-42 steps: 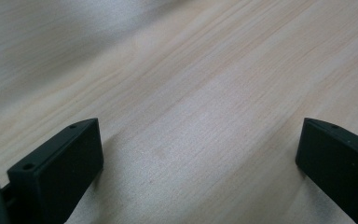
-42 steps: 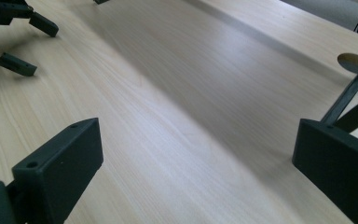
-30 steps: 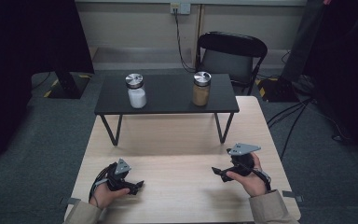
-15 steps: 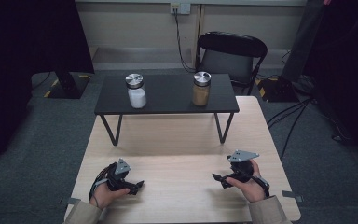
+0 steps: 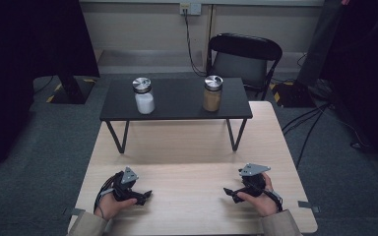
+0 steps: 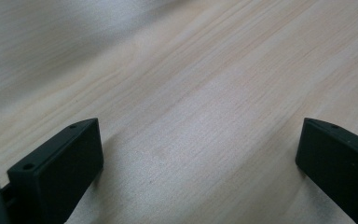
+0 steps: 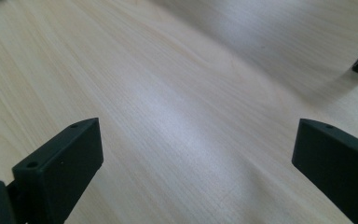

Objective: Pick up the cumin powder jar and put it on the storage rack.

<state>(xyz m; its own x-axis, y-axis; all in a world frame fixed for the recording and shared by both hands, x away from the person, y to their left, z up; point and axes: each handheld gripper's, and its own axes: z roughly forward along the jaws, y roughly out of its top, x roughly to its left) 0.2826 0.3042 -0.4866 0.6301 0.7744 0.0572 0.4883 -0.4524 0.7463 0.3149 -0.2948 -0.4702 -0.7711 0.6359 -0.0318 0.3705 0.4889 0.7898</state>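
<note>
Only two jars; two claws gape empty.

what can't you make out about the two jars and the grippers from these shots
- Contents of the white jar and the brown jar: too small and far in the high view to name.
- Left gripper tips: small and dark in the high view, partly hidden by the hand.
- Right gripper: jaws cut off by the bottom edge in the right gripper view.
- Forearms: cut off by the high view's bottom edge.
</note>
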